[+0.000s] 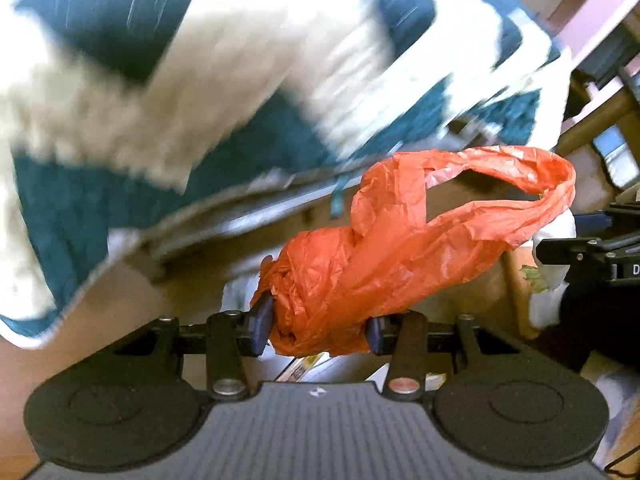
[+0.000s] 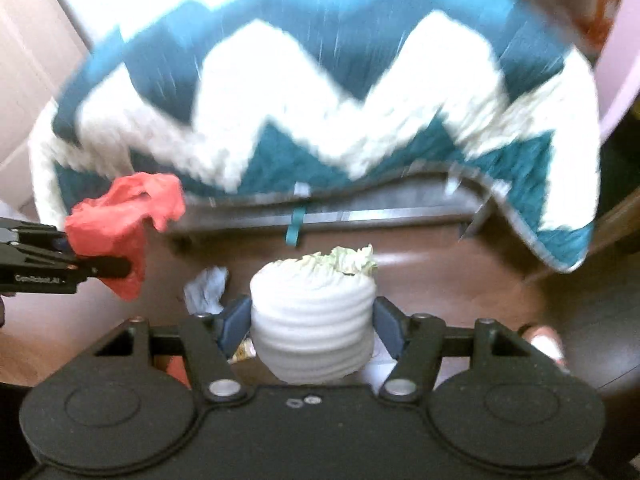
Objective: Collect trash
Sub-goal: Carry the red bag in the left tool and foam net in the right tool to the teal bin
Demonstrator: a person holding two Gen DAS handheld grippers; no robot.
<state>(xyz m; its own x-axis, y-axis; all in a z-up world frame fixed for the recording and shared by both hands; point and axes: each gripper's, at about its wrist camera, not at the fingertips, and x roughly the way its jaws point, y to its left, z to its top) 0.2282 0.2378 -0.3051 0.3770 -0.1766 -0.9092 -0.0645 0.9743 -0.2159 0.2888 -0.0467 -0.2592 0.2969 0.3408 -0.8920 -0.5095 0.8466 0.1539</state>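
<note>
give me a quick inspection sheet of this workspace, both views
surface: brown floor, blurred
job's things: orange plastic bag clamped in the left gripper; white ridged foam roll with crumpled paper on top, clamped in the right gripper
clutter: crumpled pale blue scrap on the floor; small printed packet under the bag
grippers: both shut on their loads
cables: nothing seen
surroundings: teal and white zigzag blanket draped over furniture; teal strap hanging below its edge

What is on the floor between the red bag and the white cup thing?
A crumpled bluish-white wad lies on the floor between the red bag and the white ribbed cup, seen in the right wrist view.
</note>
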